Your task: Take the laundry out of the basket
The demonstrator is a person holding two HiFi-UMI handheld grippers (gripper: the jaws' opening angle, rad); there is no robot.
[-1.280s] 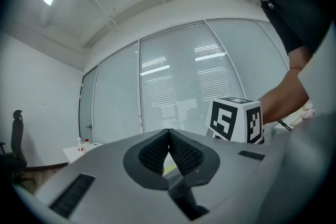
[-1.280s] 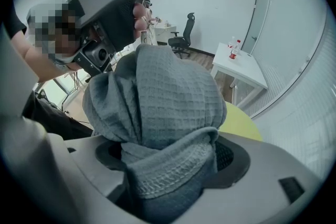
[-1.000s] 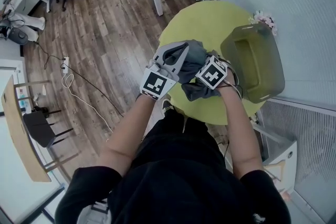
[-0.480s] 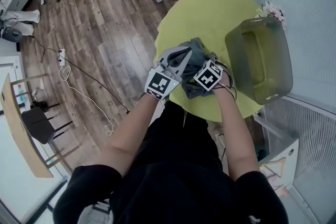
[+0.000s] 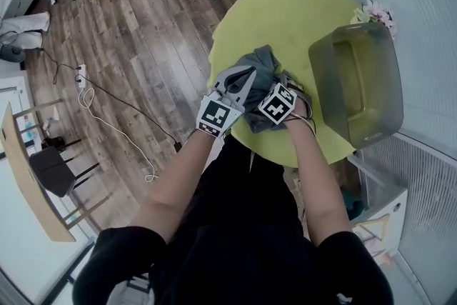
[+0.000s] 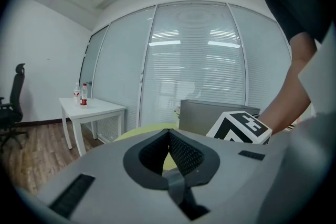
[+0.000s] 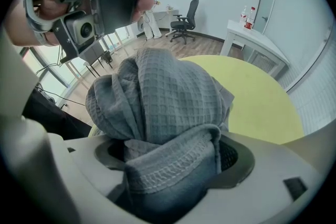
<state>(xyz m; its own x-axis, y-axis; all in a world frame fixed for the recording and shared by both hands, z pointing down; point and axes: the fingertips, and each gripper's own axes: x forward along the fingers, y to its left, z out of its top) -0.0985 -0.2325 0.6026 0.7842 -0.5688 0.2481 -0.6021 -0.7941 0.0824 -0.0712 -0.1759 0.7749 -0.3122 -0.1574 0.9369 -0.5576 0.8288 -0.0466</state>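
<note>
Bunching out of the right gripper [image 5: 282,86], whose jaws are clamped around it, a grey towel [image 7: 163,107] sits over the yellow-green table [image 5: 285,11] at the head view's centre, just left of the grey basket [image 5: 325,75]. The left gripper [image 6: 169,152], beside it, has its jaws meeting at the tips, seemingly on nothing.

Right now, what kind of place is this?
Probably an office: a chair on wheels, a white table with bottles, and glass walls.
</note>
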